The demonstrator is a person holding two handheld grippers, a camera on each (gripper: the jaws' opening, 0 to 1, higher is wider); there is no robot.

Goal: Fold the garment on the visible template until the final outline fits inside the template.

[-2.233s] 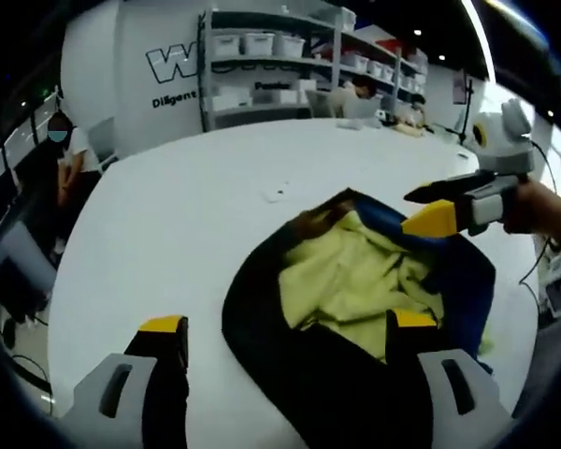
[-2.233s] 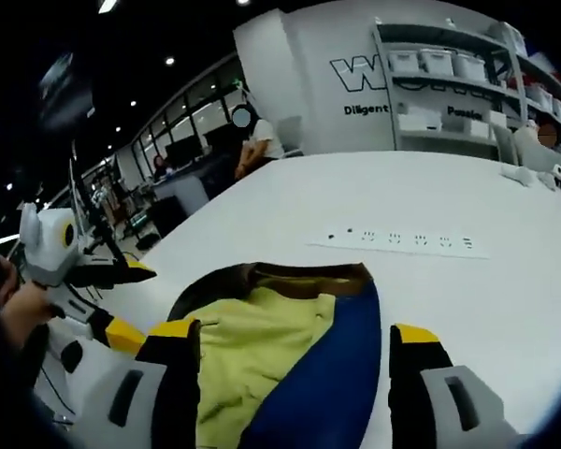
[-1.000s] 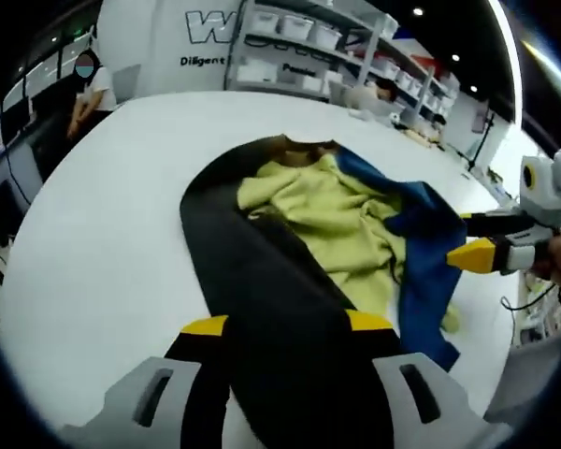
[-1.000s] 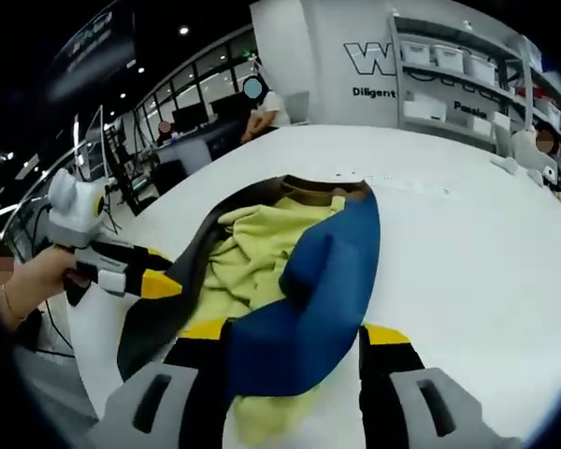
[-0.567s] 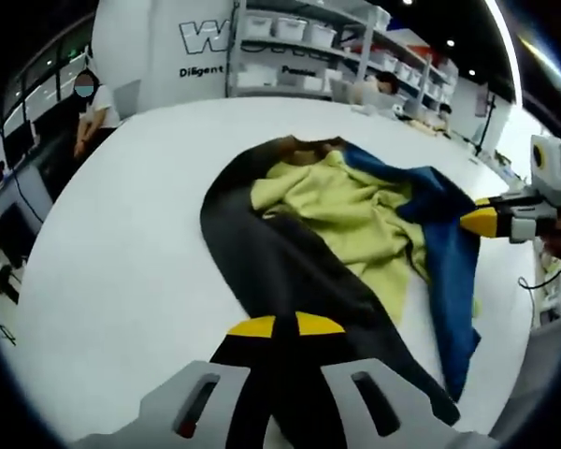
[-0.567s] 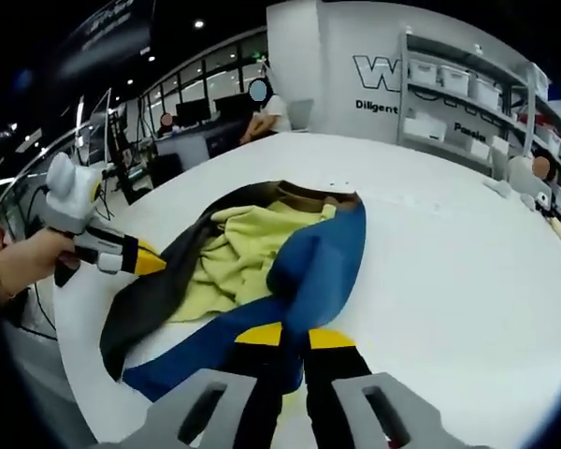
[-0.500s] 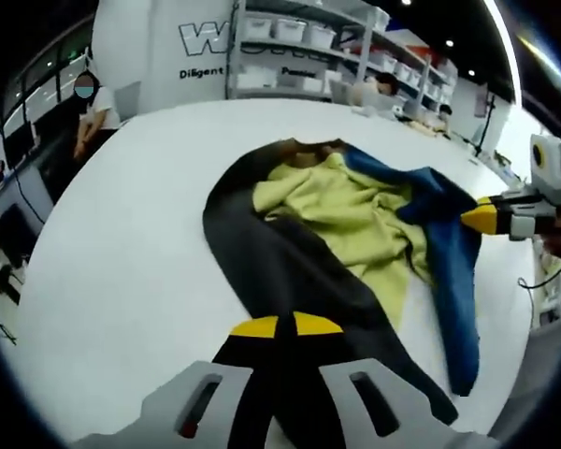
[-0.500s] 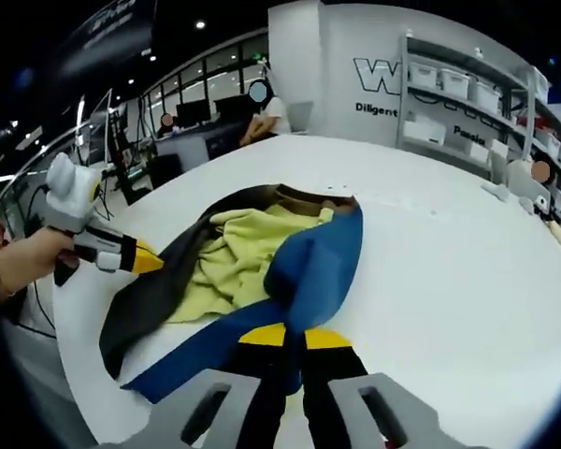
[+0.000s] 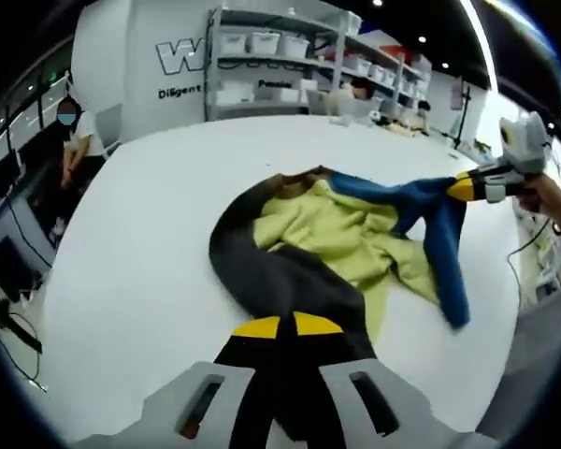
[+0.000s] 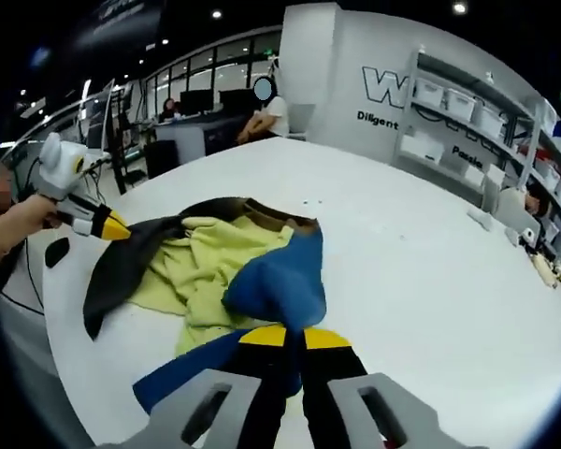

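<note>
At the bottom of the left gripper view, the left gripper (image 9: 280,325) has its yellow-tipped jaws pressed together on the black panel of the garment (image 9: 327,248), which runs away from it in a dark, matte band. At the bottom of the right gripper view, the right gripper (image 10: 285,337) likewise has its jaws closed together, pinching the blue panel, which bunches into a soft hump just beyond the tips.

Between the two panels the garment's pale yellow lining (image 10: 206,267) lies crumpled and fleecy-looking, with a brown collar edge at its far end. The whole piece sits spread and rumpled on a smooth, white, round-edged counter (image 9: 140,271). In the left gripper view the blue panel is stretched out toward the right gripper, with a loose blue tail hanging down from it onto the surface.

Past the garment, a small mark or object rests on the counter surface, too small to identify. Farther off stands a white wall with large dark lettering (image 10: 393,89), and metal shelving (image 9: 280,65) carrying white bins. A person (image 10: 262,112) stands at the far side near desks, under dark ceilings with spot lights.
</note>
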